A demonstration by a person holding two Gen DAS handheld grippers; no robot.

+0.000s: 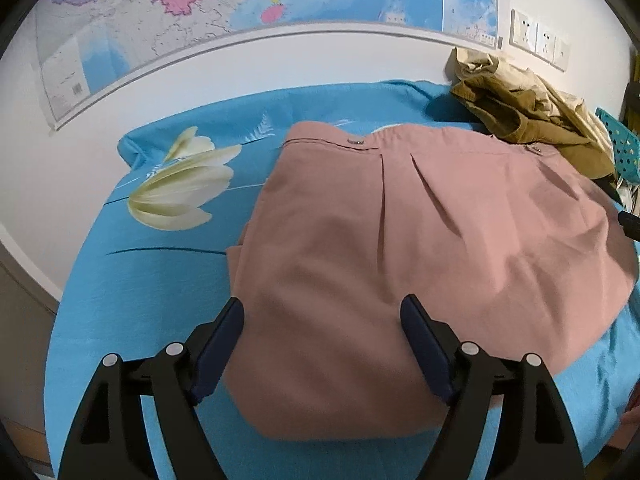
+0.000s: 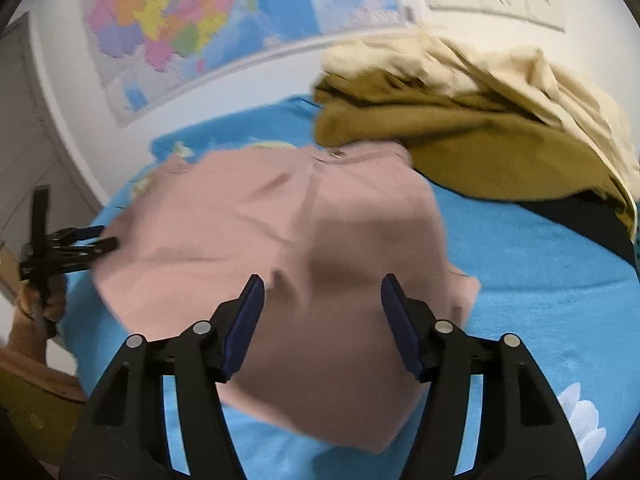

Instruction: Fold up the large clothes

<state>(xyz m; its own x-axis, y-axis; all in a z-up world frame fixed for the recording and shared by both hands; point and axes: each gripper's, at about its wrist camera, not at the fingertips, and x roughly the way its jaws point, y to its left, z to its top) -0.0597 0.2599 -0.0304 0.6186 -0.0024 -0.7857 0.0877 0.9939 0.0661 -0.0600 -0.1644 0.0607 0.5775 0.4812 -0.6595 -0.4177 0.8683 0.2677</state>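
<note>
The pink trousers [image 1: 400,248] lie folded on my blue flowered bed sheet [image 1: 132,280], waistband toward the wall map [image 1: 248,8]. My left tool [image 1: 322,316] and right tool [image 2: 322,292] both hover above them, spread wide, holding nothing. Brown and cream clothes [image 2: 460,128] are piled just beyond.
</note>
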